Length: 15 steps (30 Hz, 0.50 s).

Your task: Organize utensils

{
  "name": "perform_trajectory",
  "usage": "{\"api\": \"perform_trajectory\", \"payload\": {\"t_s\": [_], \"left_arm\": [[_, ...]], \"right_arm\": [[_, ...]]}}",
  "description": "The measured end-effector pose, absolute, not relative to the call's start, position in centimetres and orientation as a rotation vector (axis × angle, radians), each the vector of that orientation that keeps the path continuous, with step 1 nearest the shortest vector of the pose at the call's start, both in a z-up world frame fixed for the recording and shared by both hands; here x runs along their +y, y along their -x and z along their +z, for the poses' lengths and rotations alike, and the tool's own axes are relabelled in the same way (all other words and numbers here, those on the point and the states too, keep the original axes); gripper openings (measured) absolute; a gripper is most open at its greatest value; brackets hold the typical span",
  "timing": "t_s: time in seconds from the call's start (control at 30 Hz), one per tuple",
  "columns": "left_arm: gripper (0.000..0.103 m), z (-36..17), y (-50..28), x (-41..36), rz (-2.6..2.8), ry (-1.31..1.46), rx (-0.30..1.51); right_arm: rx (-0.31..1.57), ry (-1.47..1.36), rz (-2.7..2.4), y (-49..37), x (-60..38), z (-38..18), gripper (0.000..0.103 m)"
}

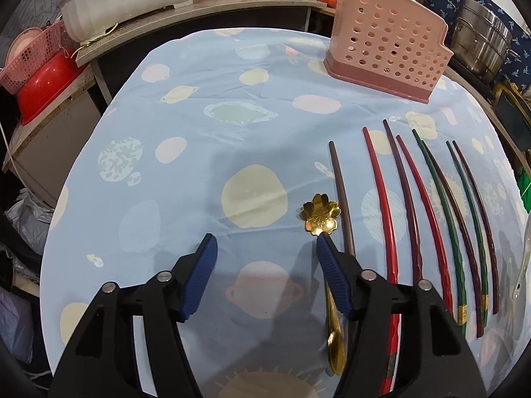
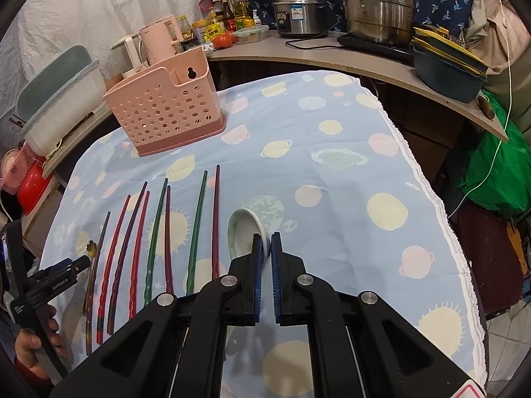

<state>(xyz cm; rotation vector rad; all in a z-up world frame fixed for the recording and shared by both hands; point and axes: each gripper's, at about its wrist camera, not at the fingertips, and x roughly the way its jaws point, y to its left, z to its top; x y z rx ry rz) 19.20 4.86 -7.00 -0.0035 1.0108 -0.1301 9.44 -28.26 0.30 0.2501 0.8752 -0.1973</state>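
Left gripper [image 1: 265, 248], black frame with blue ribbed pads: jaws stand apart with nothing between them, only bare cloth; the right-hand pad touches or overlaps the neck of a gold metal spoon with a flower-shaped bowl [image 1: 321, 217], which lies flat on the table beside the chopsticks, its handle running back under the gripper. No earlier view is given for comparison. Right gripper [image 2: 266, 248], same make: jaws nearly closed, clamped on the rim of a white ceramic soup spoon with a green pattern [image 2: 242, 232], which sits just right of the chopstick row, tilted against the pads. Row of lacquered chopsticks [image 1: 415, 205]: eight pieces, red, dark brown and green, laid side by side and roughly parallel, tips pointing toward the far edge of the table, between the two spoons. Pink perforated plastic utensil holder with a darker pink base [image 1: 386, 36]: upright near the far edge of the table, well apart from the chopsticks, nothing visible inside through the holes. Table covering: light blue cloth printed with pale planets and suns [image 1: 199, 132], spread over the whole top. A hand [image 2: 33, 348] grips the left gripper's handle at the near left edge, seen from the right wrist view. Beyond the table: stainless steel pots [image 2: 375, 3] on a curved shelf.
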Motion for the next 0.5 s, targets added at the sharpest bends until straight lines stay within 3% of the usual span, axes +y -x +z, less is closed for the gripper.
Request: {"api": "perform_trajectory", "payload": {"t_s": [0.5], "left_arm": [[0.060, -6.9, -19.1, 5.0, -0.151, 0.027, 0.992]], "right_arm": [[0.897, -0.255, -0.203, -9.8, -28.7, -0.7, 0.006]]}}
